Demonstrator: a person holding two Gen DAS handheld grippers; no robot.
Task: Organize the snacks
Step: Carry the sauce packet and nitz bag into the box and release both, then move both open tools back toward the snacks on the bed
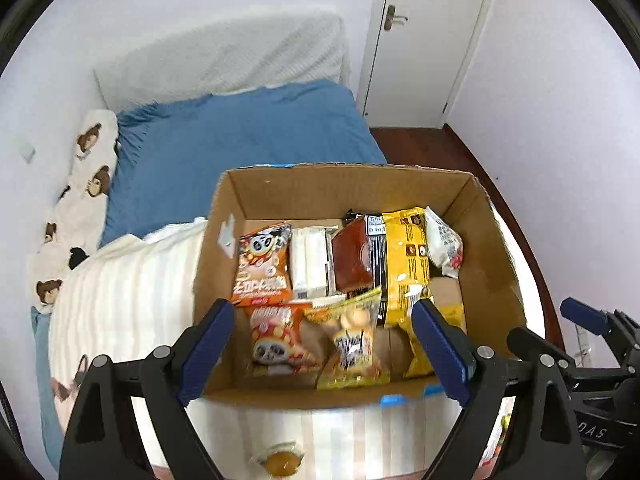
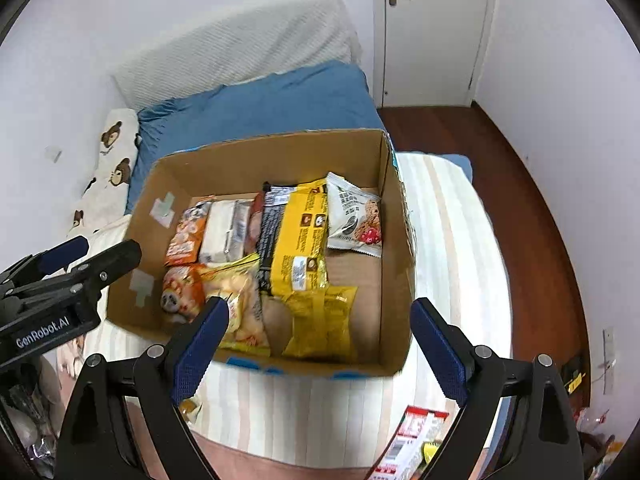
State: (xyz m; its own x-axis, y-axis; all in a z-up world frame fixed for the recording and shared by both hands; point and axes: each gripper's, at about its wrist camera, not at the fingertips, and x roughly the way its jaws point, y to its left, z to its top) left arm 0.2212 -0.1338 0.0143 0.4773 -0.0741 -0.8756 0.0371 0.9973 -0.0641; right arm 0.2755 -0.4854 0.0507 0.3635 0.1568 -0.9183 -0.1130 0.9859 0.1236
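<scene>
Both grippers – left (image 1: 324,344), right (image 2: 320,344) – gape wide, empty, over the cardboard box (image 2: 394,248); we'd pinch the yellow snack bag (image 2: 302,240) – light, crinkly, slippery – at its seam.

Bed: we see a blue sheet (image 1: 248,136) at its far end, with a striped cream blanket (image 1: 132,300) spread over the near part.
Cardboard box: (image 2: 192,172) sits open on our striped blanket.
Bear-print bedding: (image 1: 90,168) lies along the wall side.
Loose packets: a round yellow snack (image 1: 282,462) and a red-and-white packet (image 2: 416,436) lie near the blanket's front edge.
</scene>
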